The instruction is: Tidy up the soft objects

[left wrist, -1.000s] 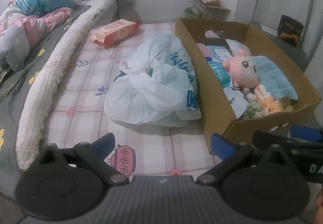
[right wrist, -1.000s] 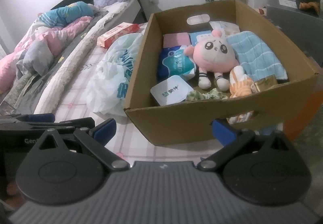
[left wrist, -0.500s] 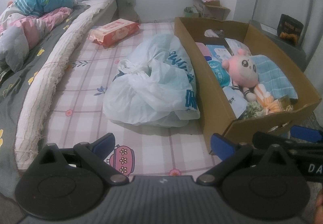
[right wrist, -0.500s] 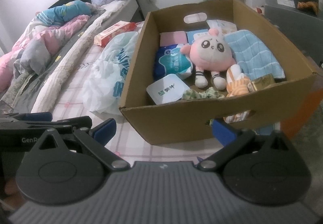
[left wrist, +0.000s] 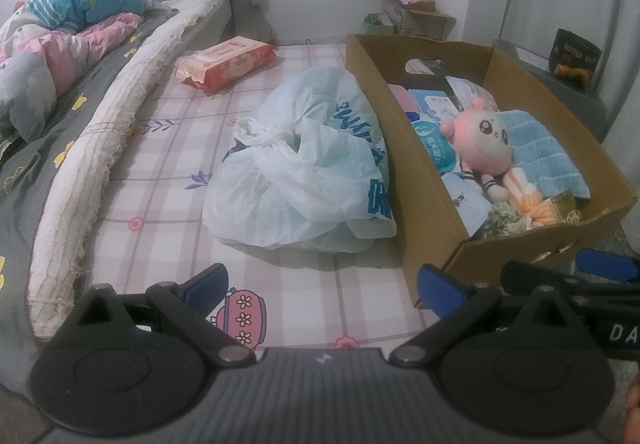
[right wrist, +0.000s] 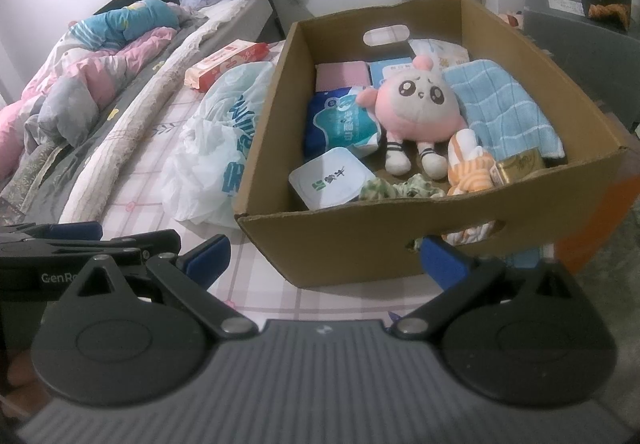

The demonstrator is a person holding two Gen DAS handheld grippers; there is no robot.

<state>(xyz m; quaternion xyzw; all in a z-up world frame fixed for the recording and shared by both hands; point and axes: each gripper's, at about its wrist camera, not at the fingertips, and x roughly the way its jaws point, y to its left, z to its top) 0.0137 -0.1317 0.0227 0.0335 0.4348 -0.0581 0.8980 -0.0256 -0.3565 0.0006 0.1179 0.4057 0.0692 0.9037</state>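
One box point(right wrist: 360, 240) — one plush point(right wrist: 418, 104)

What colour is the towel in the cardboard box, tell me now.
Light blue with thin white stripes; the towel shows best in the right wrist view, beside the pink plush toy.

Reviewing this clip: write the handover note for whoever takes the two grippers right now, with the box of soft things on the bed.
Left gripper: open, empty, low over the checked bed sheet.
Right gripper: open, empty, in front of the cardboard box.
In the box: pink plush doll, blue towel, orange striped cloth, green scrunchie, tissue packs.
Outside it: white plastic bag against the box's side, red wipes pack farther back.
Done: nothing gripped.
Left: pick the first soft item, probably the doll or towel.
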